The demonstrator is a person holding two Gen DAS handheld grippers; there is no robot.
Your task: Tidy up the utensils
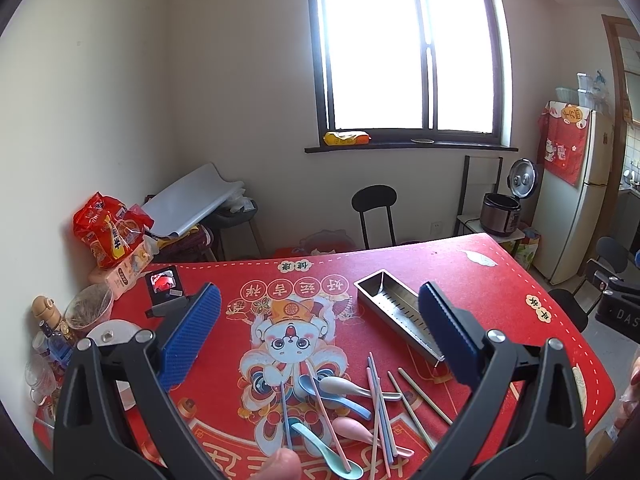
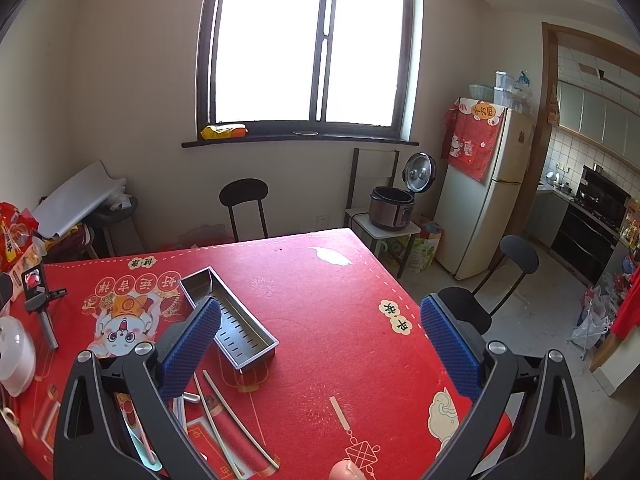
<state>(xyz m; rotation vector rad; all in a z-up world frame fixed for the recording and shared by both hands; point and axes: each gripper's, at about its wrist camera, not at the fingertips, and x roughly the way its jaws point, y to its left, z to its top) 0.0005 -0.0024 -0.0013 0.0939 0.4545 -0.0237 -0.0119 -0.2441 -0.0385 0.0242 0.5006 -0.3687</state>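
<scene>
A long steel utensil tray [image 1: 394, 306] [image 2: 228, 320] lies empty on the red table mat [image 1: 460, 276] [image 2: 328, 312]. In front of it sits a loose heap of pastel spoons [image 1: 344, 390] and chopsticks [image 1: 380, 400]; two greenish chopsticks [image 2: 224, 420] show in the right wrist view. My left gripper [image 1: 320, 332] hovers open above the heap, nothing between its blue pads [image 1: 192, 336]. My right gripper [image 2: 320, 336] hangs open over the mat to the right of the tray, holding nothing. It shows at the right edge of the left wrist view as a black body [image 1: 618, 304].
A small phone on a stand [image 1: 166, 286] [image 2: 38, 292], a white lidded pot [image 2: 14, 348], jars and snack bags [image 1: 108, 228] crowd the table's left side. Black chairs [image 2: 500, 276] stand around the table. A rice cooker [image 2: 392, 204] and fridge [image 2: 488, 192] are behind.
</scene>
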